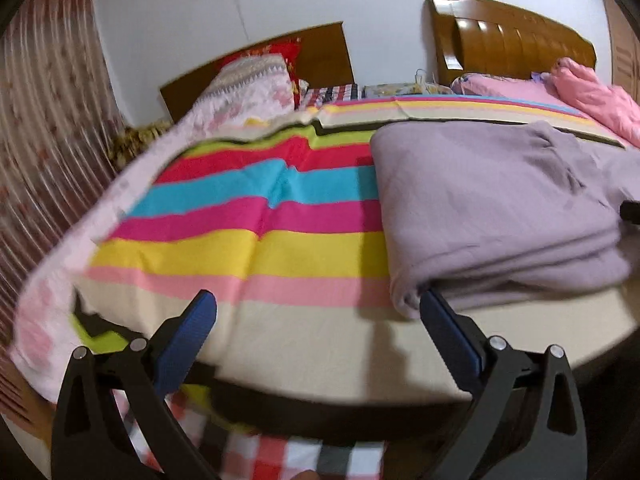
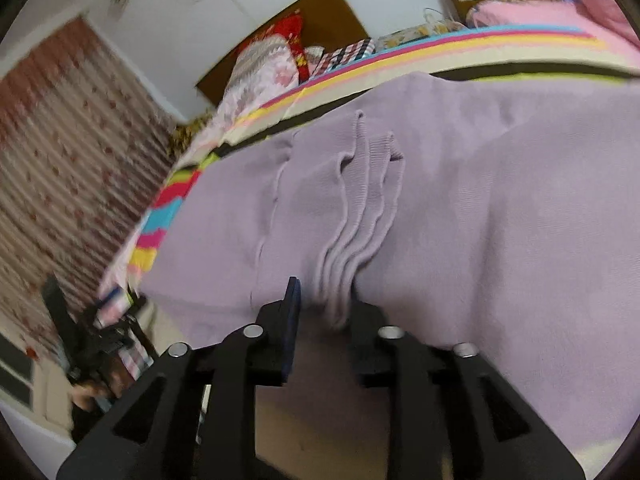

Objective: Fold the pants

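Note:
The lilac knit pants [image 1: 492, 216] lie folded in a thick stack on the striped bedspread [image 1: 248, 216], right of centre in the left wrist view. My left gripper [image 1: 318, 308] is open and empty, its right blue finger [image 1: 444, 324] beside the stack's near left corner. In the right wrist view the pants [image 2: 460, 208] fill the frame. My right gripper [image 2: 324, 300] is narrowly open around a bunch of ribbed cuff layers [image 2: 352, 232] at the stack's near edge. The cloth sits between the fingers and touches the right one.
The bed's front edge [image 1: 360, 364] runs just ahead of the left gripper. Pillows and a quilt [image 1: 244, 92] lie at the head, with a wooden headboard [image 1: 512, 40] and pink bedding [image 1: 592, 92] at right. A curtain [image 1: 44, 128] hangs at left. The left gripper [image 2: 88, 340] shows in the right wrist view.

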Motion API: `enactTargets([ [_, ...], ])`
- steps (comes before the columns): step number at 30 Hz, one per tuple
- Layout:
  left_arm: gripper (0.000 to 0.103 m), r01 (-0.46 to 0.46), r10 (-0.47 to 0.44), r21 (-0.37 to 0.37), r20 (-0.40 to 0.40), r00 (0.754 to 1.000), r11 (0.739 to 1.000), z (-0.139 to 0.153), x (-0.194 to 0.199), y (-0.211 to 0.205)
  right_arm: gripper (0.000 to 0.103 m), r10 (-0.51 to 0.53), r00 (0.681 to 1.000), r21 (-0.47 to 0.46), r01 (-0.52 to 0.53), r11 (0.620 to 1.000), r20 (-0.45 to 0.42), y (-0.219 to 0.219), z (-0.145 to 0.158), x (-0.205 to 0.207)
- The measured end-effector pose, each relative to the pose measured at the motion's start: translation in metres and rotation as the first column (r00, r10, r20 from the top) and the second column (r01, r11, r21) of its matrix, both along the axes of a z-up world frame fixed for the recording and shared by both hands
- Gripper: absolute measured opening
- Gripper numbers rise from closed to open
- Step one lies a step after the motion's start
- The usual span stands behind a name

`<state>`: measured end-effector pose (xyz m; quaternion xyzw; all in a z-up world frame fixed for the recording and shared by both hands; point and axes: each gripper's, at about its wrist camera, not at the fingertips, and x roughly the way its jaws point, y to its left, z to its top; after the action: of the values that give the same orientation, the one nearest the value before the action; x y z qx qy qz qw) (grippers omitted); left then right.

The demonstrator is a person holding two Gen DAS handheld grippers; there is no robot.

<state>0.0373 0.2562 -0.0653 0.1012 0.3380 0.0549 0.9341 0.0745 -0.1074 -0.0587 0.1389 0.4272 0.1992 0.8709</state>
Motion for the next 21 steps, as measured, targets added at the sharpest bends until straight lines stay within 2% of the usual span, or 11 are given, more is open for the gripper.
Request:
enactTargets([
  [1, 0.101, 0.010, -0.009, -0.038, 0.035, 0.999, 0.999, 0.014, -0.010, 0.002, 0.051, -0.011, 0.999, -0.054, 0.014, 0.998, 0.051, 0.000, 0.008, -0.007],
  [3, 0.101, 0.026, -0.010, -0.141, 0.108, 0.994, 0.990, 0.038, -0.019, 0.008, 0.052, 0.005, 0.988, -0.166, 0.022, 0.986, 0.157, 0.006, 0.022, -0.016],
  [4, 0.101, 0.031, 0.003, -0.220, 0.150, 0.989, 0.975, 0.055, -0.016, 0.010, 0.052, 0.033, 0.980, -0.212, 0.010, 0.977, 0.198, 0.014, 0.028, -0.015],
  [7, 0.101, 0.088, -0.039, -0.351, 0.144, 0.989, 0.932, 0.077, 0.024, -0.009, 0.052, 0.101, 0.965, -0.243, -0.040, 0.969, 0.240, 0.042, 0.037, 0.003],
  [10, 0.101, 0.124, -0.107, -0.328, 0.068, 0.992, 0.936, 0.070, 0.083, -0.047, 0.052, 0.164, 0.965, -0.306, -0.097, 0.947, 0.202, 0.071, 0.033, 0.028],
  [11, 0.101, 0.147, -0.141, -0.323, 0.042, 0.989, 0.935, 0.063, 0.107, -0.060, 0.052, 0.182, 0.965, -0.316, -0.115, 0.942, 0.190, 0.076, 0.030, 0.032],
  [14, 0.101, 0.102, -0.133, -0.280, -0.097, 0.986, 0.955, 0.024, 0.161, -0.080, 0.051, 0.206, 0.973, -0.370, -0.155, 0.916, 0.102, 0.083, 0.010, 0.038],
  [15, 0.101, 0.091, -0.130, -0.285, -0.119, 0.984, 0.954, 0.013, 0.168, -0.080, 0.052, 0.209, 0.975, -0.386, -0.165, 0.907, 0.075, 0.080, -0.001, 0.038],
  [17, 0.101, 0.056, -0.113, -0.285, -0.187, 0.976, 0.957, -0.019, 0.178, -0.077, 0.053, 0.221, 0.970, -0.360, -0.171, 0.917, 0.102, 0.072, -0.006, 0.033],
  [19, 0.101, 0.086, -0.131, -0.256, -0.163, 0.978, 0.963, -0.024, 0.173, -0.079, 0.053, 0.221, 0.970, -0.338, -0.176, 0.925, 0.100, 0.068, -0.007, 0.032],
  [21, 0.101, 0.076, -0.124, -0.268, -0.165, 0.979, 0.960, -0.026, 0.174, -0.076, 0.054, 0.219, 0.969, -0.349, -0.168, 0.922, 0.111, 0.068, -0.009, 0.030],
])
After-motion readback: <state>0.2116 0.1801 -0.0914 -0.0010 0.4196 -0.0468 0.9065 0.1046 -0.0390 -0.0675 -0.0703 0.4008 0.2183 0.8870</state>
